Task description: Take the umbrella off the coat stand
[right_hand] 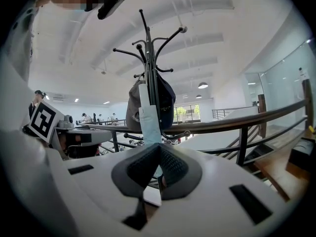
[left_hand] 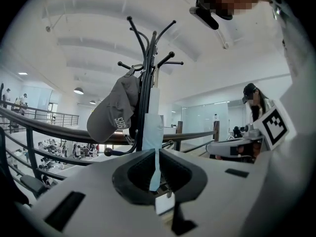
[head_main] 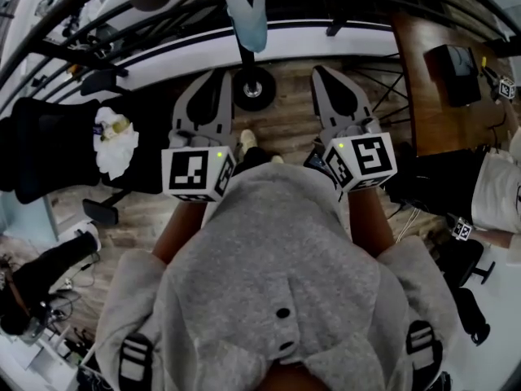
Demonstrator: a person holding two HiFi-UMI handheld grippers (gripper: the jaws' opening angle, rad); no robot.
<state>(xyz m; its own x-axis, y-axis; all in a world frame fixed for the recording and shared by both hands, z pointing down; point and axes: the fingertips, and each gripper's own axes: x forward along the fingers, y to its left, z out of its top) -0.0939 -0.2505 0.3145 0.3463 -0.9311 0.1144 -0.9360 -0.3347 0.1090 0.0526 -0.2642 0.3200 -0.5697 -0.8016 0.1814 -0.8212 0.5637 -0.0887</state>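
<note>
A black coat stand [left_hand: 146,83] rises straight ahead of both grippers, its round base [head_main: 253,88] on the wooden floor. A folded pale blue umbrella [left_hand: 153,125] hangs down along the pole; it also shows in the head view [head_main: 245,13] and the right gripper view [right_hand: 148,116]. Beside it hangs a grey cap [left_hand: 115,110]. My left gripper [head_main: 213,84] and right gripper [head_main: 327,78] point at the stand from either side, short of it. Both are shut with nothing between the jaws [left_hand: 158,154] [right_hand: 159,149].
A dark handrail [left_hand: 59,127] runs behind the stand. A wooden desk [head_main: 431,104] with a black device is at the right, with a seated person [head_main: 498,190] beyond. A black chair [head_main: 49,149] holding a white bundle stands at the left.
</note>
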